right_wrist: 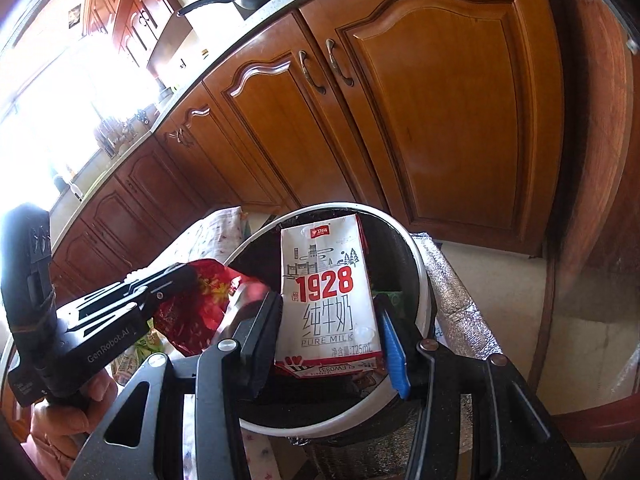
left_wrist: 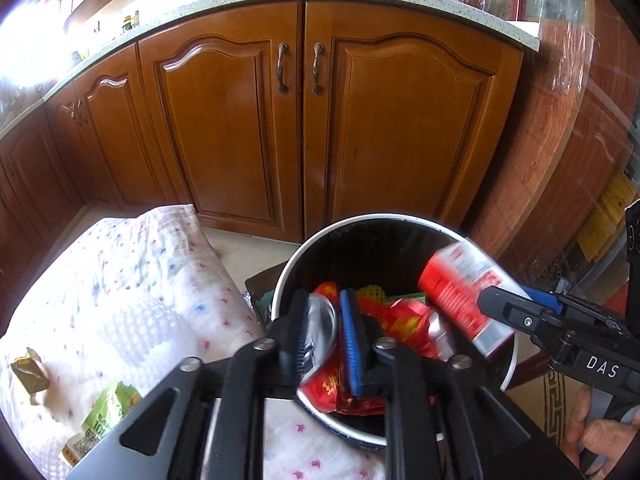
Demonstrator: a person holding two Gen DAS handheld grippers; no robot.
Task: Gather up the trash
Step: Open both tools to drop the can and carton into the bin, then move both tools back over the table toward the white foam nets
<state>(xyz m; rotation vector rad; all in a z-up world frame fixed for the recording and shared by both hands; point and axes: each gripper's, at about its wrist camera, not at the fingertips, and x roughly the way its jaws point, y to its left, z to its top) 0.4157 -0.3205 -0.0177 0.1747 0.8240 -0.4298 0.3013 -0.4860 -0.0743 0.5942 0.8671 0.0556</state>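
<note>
A round bin [left_wrist: 288, 268] with a white rim and black inside stands beside a cloth-covered surface; it also shows in the right wrist view [right_wrist: 420, 264]. My left gripper [left_wrist: 324, 332] is shut on a red and silver foil wrapper [left_wrist: 320, 320] over the bin; it shows too in the right wrist view [right_wrist: 200, 300]. My right gripper [right_wrist: 328, 332] is shut on a white and red "1928" milk carton [right_wrist: 324, 288] held over the bin's mouth, seen from the left wrist view [left_wrist: 460, 288] too. Red wrappers [left_wrist: 404, 320] lie inside the bin.
On the dotted white cloth [left_wrist: 120, 280] lie a green snack packet [left_wrist: 108, 412] and a small olive packet [left_wrist: 30, 372]. Wooden cabinet doors [left_wrist: 304, 120] stand behind the bin. A silver padded mat [right_wrist: 452, 300] lies under the bin. A round wooden table edge [left_wrist: 560, 120] is at right.
</note>
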